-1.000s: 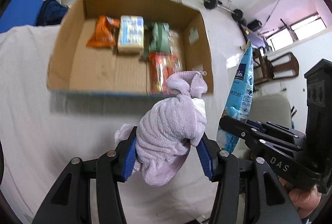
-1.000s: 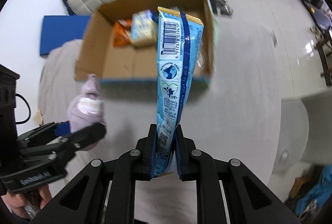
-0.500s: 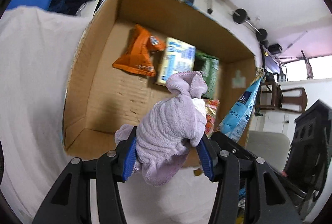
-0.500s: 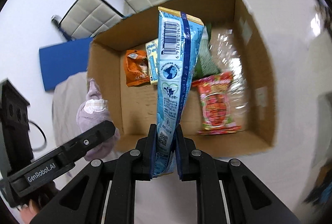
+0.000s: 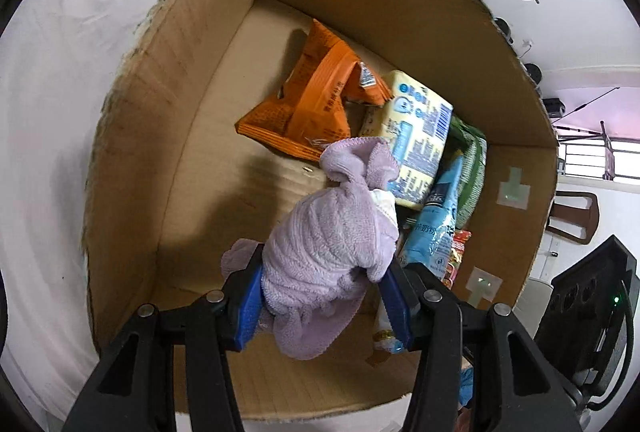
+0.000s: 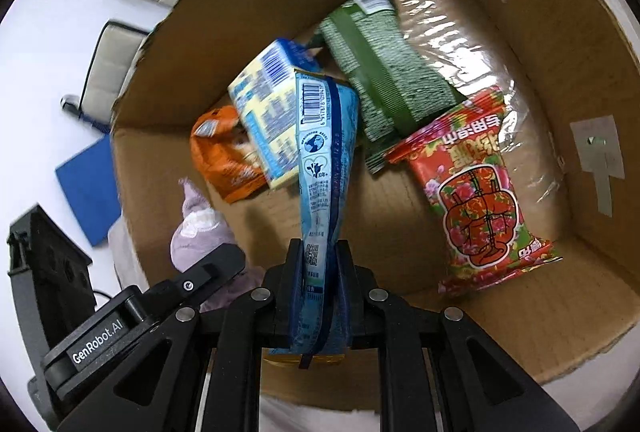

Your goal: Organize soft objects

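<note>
1. left gripper [image 5: 324,296] clamps a bunched lilac terry towel [image 5: 328,244] between its blue pads, poised over the open floor of the cardboard box [image 5: 192,136].
2. right gripper [image 6: 318,288] pinches the bottom seam of a tall light-blue snack pouch [image 6: 324,152], which stands upright above the box's middle, just beside the left gripper's load.
3. done well, the step in hand looks like this: lower each item until it rests on bare cardboard before opening, put the towel into the vacant near-left area, and tip the pouch flat so it does not topple onto its neighbours.
4. the towel is plush, ribbed and limp, with a white tag showing; it will slump where it is dropped.
5. the pouch is glossy film, flat and crinkly, with a barcode near its top.
6. already lying in the box: a creased orange packet [image 5: 308,108], a yellow-and-blue block pack [image 6: 272,112], a green ridged packet [image 6: 380,68], a red floral bag [image 6: 476,200] and a clear film wrapper [image 6: 452,20].
7. the box sits on a white cloth [image 5: 48,112].
</note>
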The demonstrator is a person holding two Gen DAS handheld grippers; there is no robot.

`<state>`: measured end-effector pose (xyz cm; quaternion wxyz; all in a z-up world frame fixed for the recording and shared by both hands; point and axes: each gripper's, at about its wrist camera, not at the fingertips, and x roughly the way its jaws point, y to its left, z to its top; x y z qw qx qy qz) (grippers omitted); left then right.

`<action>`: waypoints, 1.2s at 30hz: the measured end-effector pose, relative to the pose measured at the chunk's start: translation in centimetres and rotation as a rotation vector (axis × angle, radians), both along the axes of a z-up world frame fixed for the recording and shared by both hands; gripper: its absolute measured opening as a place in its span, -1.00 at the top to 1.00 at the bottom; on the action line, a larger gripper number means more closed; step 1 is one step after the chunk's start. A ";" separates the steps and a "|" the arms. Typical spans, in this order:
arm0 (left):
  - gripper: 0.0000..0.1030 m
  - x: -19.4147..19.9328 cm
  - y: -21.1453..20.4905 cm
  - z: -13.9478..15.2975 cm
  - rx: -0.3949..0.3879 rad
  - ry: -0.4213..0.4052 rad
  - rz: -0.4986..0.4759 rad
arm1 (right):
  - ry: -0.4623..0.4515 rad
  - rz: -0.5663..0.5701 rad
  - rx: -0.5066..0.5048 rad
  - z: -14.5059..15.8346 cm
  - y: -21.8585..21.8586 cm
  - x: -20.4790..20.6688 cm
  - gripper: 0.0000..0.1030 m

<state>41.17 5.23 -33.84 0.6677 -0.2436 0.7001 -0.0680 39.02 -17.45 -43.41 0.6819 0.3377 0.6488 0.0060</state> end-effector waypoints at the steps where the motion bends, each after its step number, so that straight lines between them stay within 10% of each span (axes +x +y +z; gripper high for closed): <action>1: 0.04 0.1 0.1 -0.2 -0.001 0.005 -0.001 | 0.005 -0.001 -0.002 -0.3 0.2 0.1 0.68; 13: -0.03 0.0 0.5 -1.8 0.005 0.072 -0.011 | 0.096 0.075 -0.039 -4.2 1.2 0.3 0.61; 22: -0.12 -1.3 0.5 -1.1 0.046 0.095 -0.035 | 0.077 0.161 -0.112 -2.8 0.8 0.7 0.07; 36: -0.86 -4.0 -1.2 4.9 0.326 -0.131 -0.192 | -0.020 0.370 -0.483 0.7 0.4 0.3 -0.59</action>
